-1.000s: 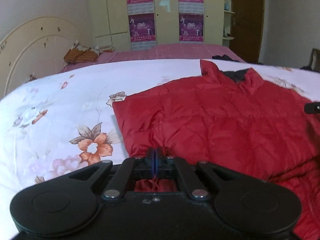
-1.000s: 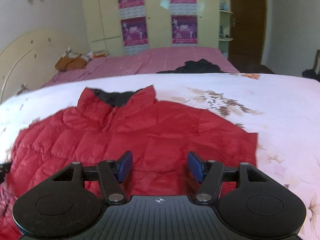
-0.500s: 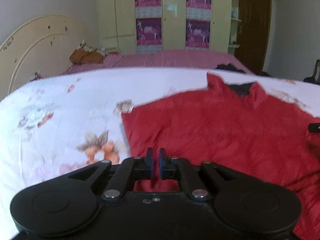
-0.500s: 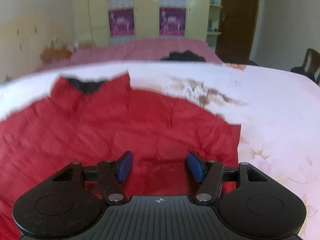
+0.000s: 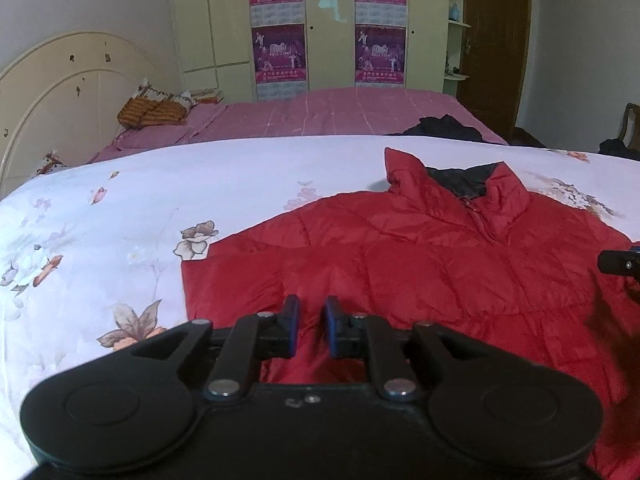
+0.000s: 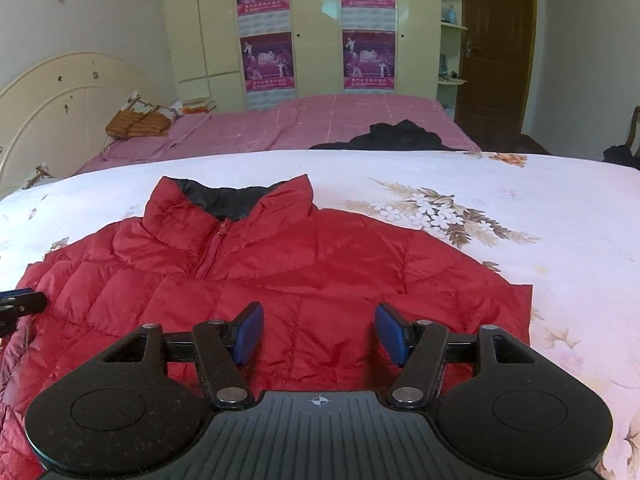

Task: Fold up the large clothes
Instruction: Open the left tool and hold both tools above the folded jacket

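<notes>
The left gripper has just let go. A second ago its jaws were pinched tight together low over the jacket, with a bit of red cloth bunched right behind them; half a second ago a sliver of light showed between the pads; now they stand a small way apart with nothing between them, and the red cloth lies flat beneath. The right gripper has not changed its set at all: its jaws are wide apart, as they were a second ago, empty, hanging over the lower middle of the jacket.

The jacket sits on the floral bedspread, filling the centre and right of the left view and the centre and left of the right one. It lies front up, zip closed, collar standing at the far end with its dark lining showing. Both side edges look straight and squared, at left of centre in the left view and at right of centre in the right view, and no sleeve sticks out past them, so I would guess the sleeves are already folded in, though I cannot see where they lie.

So to my eye one fold has just been laid down and released. With both grippers now free and hovering near the hem end, the likely next business is taking the near edge and bringing it up toward the collar. Puffy, slippery stuff like this may well spring back open once released
</notes>
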Demonstrator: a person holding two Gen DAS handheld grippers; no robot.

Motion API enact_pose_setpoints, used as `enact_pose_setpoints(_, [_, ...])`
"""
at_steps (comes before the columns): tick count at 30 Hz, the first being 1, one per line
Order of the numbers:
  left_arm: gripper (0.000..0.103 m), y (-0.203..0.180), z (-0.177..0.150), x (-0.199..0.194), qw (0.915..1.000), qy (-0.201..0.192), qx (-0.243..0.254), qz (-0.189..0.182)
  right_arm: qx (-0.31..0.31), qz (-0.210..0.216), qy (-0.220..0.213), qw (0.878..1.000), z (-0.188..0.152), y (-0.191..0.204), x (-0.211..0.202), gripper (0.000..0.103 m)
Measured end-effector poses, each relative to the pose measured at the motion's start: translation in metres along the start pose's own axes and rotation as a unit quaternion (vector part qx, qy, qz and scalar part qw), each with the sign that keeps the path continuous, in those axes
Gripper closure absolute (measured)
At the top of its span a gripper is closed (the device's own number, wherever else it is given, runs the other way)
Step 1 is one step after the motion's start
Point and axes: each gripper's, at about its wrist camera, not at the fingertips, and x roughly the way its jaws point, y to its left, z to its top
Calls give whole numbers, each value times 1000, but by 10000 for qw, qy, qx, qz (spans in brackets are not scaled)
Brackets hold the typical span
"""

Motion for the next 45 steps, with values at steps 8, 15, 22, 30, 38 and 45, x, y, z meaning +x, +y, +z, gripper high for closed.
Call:
enact_pose_setpoints(8, [89,-1,-3,17,9999,119,20,36,-24,-92,83,9999,-3,-8,8,42])
enact_pose_setpoints(15, [88,1,-6,29,9998,192,16,83,-207,-401,292,9986,-13,-29,20,42])
enact_pose_setpoints(22, [88,0,-4,33,9996,270,43,84,-287,-596,442,9968,-22,-41,31,42])
enact_pose_setpoints(30, [83,0,-13,-7,9995,139,96,258,-23,-286,164,9995,-26,-42,-13,41])
enact_pose_setpoints(38, [82,-12,-36,-21,9990,283,194,271,-196,-319,510,9980,-48,-53,-12,37])
enact_pose_setpoints(45, [80,-13,-31,-37,9983,392,30,429,-54,-106,492,9987,-41,-60,-31,35])
